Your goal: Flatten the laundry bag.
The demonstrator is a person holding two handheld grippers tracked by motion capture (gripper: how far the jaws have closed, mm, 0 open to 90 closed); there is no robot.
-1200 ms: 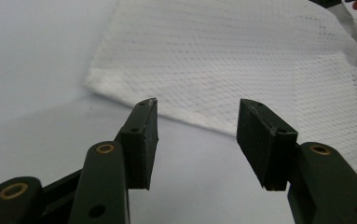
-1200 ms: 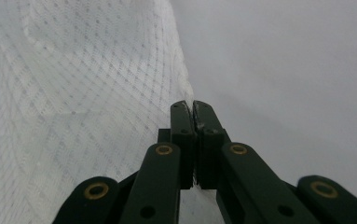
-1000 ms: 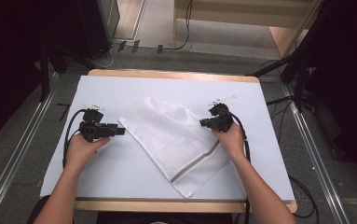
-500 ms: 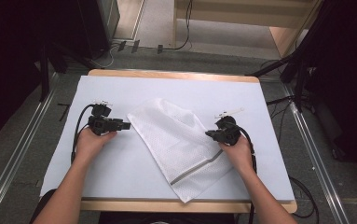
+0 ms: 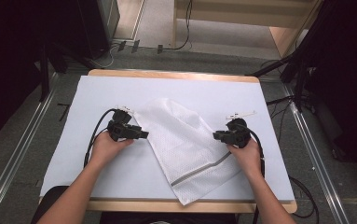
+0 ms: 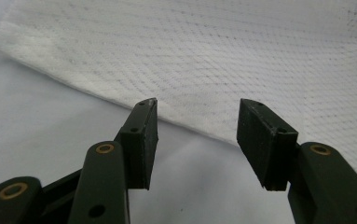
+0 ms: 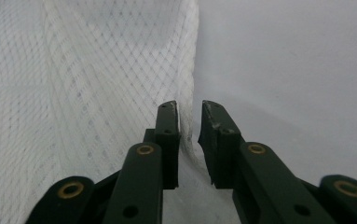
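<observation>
A white mesh bag [image 5: 185, 144] with a grey band near its lower end lies slantwise on the white-covered table [image 5: 213, 93]. At its left edge my left gripper [image 5: 144, 135] is open. In the left gripper view the jaws [image 6: 197, 121] stand wide, nothing between them, just short of the bag's [image 6: 213, 56] folded edge. At the right edge is my right gripper [image 5: 216, 135]. Its jaws [image 7: 190, 112] have just been opening: a narrow gap shows, and the bag's [image 7: 97, 93] hem runs into it without being pinched.
The table's wooden front edge [image 5: 120, 205] lies near the person's forearms. Black cables trail from both grippers across the cover. Bare white cover surrounds the bag. Floor rails and dark equipment flank the table.
The right gripper drew the bag's right edge toward the person, then its jaws parted. The left gripper moved right, up to the bag's left edge. The bag now lies narrower and lower.
</observation>
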